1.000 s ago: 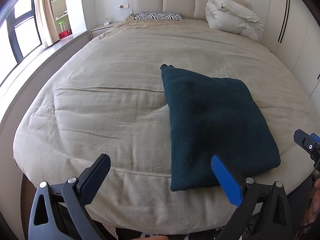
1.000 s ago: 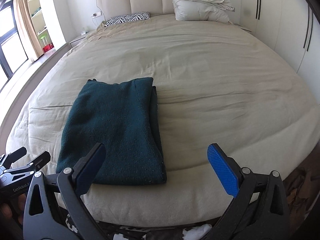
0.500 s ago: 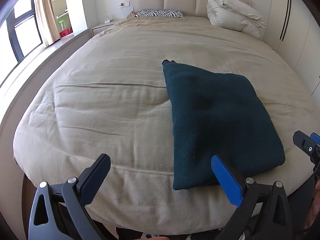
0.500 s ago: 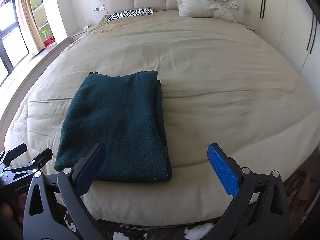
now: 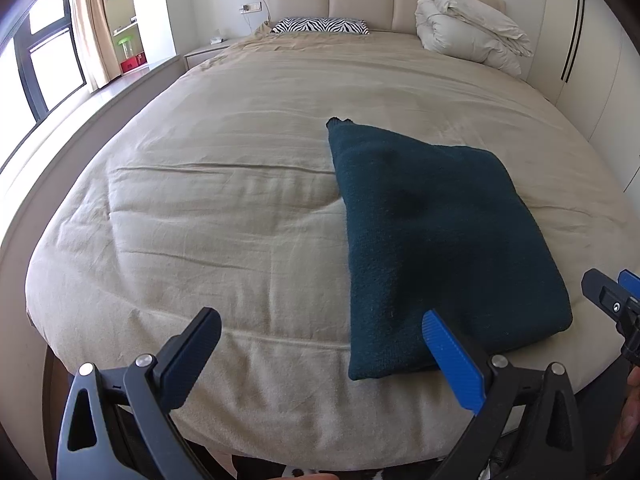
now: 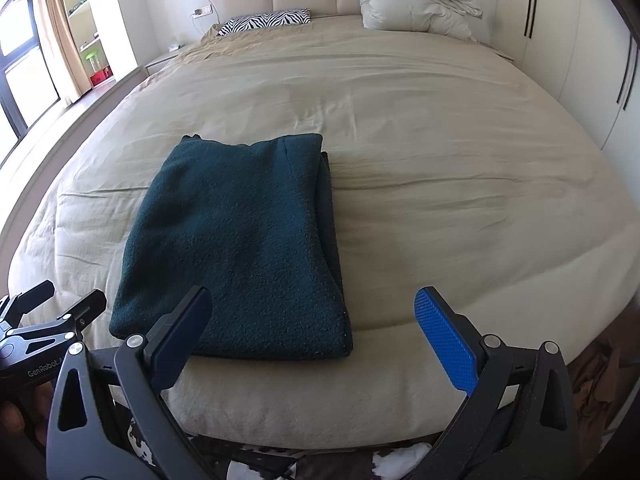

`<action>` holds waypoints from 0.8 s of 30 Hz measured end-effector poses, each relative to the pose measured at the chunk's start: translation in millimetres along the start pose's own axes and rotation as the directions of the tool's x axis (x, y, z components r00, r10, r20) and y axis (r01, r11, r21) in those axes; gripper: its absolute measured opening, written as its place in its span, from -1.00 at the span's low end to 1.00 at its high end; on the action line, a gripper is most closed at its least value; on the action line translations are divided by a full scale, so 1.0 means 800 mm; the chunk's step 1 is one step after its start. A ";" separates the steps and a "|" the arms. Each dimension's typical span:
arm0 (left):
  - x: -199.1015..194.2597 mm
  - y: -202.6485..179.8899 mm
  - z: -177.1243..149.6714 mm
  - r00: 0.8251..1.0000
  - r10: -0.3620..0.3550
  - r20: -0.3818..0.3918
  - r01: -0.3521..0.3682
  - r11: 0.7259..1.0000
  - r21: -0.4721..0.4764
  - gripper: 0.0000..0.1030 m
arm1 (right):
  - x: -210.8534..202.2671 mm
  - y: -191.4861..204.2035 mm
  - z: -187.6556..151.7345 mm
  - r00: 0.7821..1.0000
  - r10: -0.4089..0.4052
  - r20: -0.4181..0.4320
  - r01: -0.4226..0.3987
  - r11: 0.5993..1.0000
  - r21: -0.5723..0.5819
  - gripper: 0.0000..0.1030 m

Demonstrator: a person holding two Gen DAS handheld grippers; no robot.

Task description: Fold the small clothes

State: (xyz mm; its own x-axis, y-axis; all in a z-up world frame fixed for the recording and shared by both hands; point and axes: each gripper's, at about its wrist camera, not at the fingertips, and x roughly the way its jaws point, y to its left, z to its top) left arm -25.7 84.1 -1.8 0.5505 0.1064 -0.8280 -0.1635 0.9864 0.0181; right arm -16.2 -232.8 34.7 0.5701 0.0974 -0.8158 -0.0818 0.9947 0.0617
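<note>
A dark green knitted garment lies folded into a flat rectangle near the foot edge of the beige bed. Its layered edges show along the right side in the right wrist view. My left gripper hovers open over the bed's front edge, just left of the garment's near corner, holding nothing. My right gripper is open too, above the garment's near right corner, with nothing between its fingers. Each gripper shows at the edge of the other's view.
A zebra-print pillow and a bundled white duvet sit at the padded headboard. White wardrobe doors line the right side. A window and shelves stand at the left. A hand holds the left gripper.
Both wrist views have tilted slightly, so the garment sits a little lower and nearer in frame. The garment itself has not moved and both grippers stay open.
</note>
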 end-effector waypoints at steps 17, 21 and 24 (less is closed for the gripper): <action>0.002 -0.001 -0.002 1.000 0.003 -0.002 -0.003 1.000 0.003 1.00 | 0.001 0.002 0.000 1.000 -0.001 -0.002 0.001 1.000 0.006 1.00; 0.003 -0.001 -0.003 1.000 0.002 -0.003 -0.002 1.000 0.008 1.00 | 0.001 0.002 0.000 1.000 -0.001 -0.002 0.001 1.000 0.007 1.00; 0.003 -0.001 -0.003 1.000 0.001 -0.004 -0.001 1.000 0.008 1.00 | 0.001 0.003 -0.001 1.000 -0.001 -0.001 0.001 1.000 0.007 1.00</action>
State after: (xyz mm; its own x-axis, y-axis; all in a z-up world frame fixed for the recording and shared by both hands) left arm -26.2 83.1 -5.1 0.5469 0.1067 -0.8304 -0.1573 0.9873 0.0233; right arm -16.7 -230.7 33.9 0.5691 0.0961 -0.8166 -0.0755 0.9951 0.0645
